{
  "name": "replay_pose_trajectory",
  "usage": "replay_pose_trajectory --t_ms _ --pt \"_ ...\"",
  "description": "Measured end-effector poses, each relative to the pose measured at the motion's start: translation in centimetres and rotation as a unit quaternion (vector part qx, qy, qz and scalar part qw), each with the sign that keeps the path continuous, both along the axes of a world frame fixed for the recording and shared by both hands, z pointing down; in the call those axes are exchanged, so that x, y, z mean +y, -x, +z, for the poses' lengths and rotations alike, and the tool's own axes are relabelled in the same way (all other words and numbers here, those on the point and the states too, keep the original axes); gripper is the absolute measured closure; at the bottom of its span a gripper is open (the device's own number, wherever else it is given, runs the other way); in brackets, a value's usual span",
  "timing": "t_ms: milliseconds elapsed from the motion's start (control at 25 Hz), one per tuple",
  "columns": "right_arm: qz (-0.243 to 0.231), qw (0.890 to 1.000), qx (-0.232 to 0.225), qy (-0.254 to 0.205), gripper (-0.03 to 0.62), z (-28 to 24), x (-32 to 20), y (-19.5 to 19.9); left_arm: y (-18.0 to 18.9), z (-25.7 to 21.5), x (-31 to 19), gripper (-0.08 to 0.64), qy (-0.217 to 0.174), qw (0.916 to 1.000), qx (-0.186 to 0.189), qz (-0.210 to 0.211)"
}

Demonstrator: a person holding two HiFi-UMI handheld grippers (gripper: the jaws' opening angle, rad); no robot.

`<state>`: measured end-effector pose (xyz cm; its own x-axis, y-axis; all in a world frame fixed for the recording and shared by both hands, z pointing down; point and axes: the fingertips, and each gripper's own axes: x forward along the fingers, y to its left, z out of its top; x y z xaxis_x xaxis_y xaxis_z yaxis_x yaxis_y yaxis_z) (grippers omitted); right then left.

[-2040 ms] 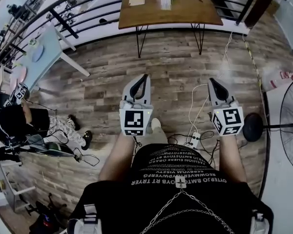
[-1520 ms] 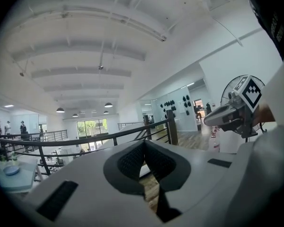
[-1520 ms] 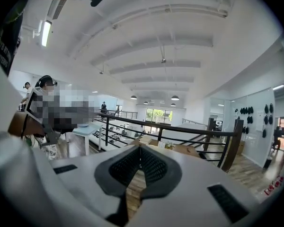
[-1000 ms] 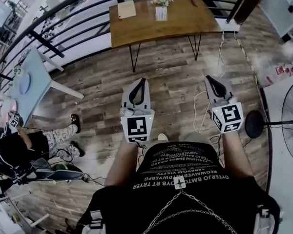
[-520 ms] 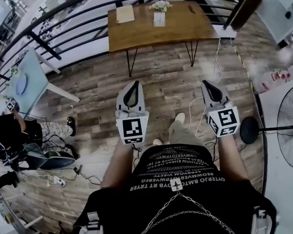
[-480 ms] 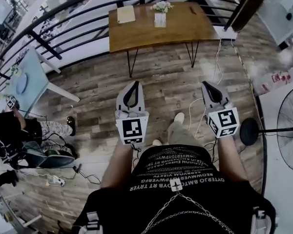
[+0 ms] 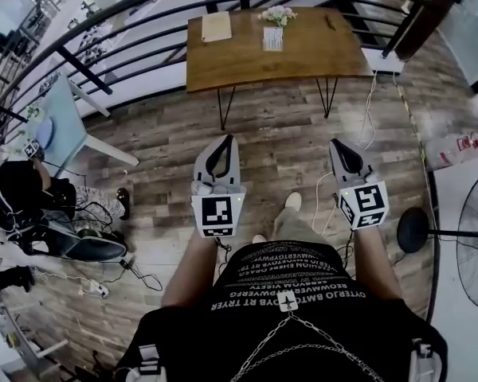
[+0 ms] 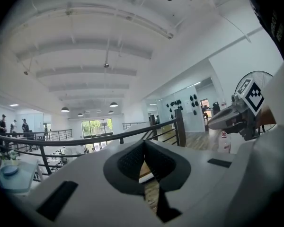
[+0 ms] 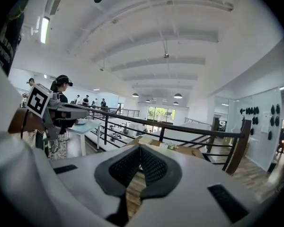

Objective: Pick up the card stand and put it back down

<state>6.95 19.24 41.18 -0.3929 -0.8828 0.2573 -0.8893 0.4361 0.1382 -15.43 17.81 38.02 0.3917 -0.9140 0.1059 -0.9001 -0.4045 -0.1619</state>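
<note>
Expect light, stiff white upright card stand (image 7: 273,38) on brown wooden surface (image 7: 323,50); pinch top edge. Holds left hand-held gripper (image 7: 225,142) and right hand-held gripper (image 7: 336,146) closed, empty, well short of surface.

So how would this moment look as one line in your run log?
stage: before pickup | left tongs: shut, empty | right tongs: shut, empty | card stand: on wooden table, untouched, tongs short of table

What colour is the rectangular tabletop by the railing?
Rectangular tabletop: warm brown wood grain, clearest in the head view.
</note>
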Motion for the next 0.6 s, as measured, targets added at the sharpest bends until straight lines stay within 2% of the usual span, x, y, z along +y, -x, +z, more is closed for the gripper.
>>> replay_pose_trajectory --t_ms 600 --pt "-0.02 1.0 -0.006 0.018 0.577 1.0 -12.1 -4.1 -4.8 0.4 -12.1 0.535 0.018 0.9997 -0.013 -0.008"
